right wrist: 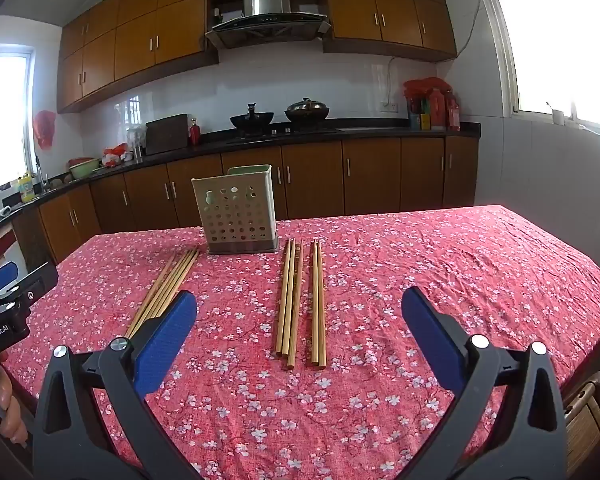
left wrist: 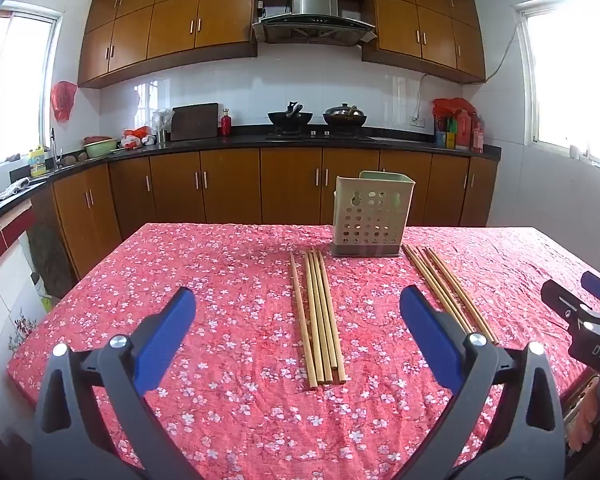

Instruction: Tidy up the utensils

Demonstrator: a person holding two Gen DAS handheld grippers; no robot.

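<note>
A beige perforated utensil holder [left wrist: 370,216] [right wrist: 236,212] stands upright at the far middle of the table, which is covered in a red floral cloth [left wrist: 220,264] [right wrist: 460,280]. Two bunches of several wooden chopsticks lie flat in front of it. The left bunch [left wrist: 320,320] [right wrist: 164,292] lies straight ahead of my left gripper [left wrist: 297,300]. The right bunch [left wrist: 448,292] [right wrist: 300,300] lies ahead of my right gripper [right wrist: 299,300]. Both grippers hover open above the near table edge, with nothing between their blue pads. Each one shows at the edge of the other's view, the right gripper [left wrist: 580,312] and the left gripper [right wrist: 12,288].
Behind the table runs a dark kitchen counter [left wrist: 340,142] with brown cabinets and two woks on the stove [left wrist: 316,120]. A wooden chair [right wrist: 584,412] sits by the table's near right corner. A person's fingers [right wrist: 8,400] hold the left gripper's handle.
</note>
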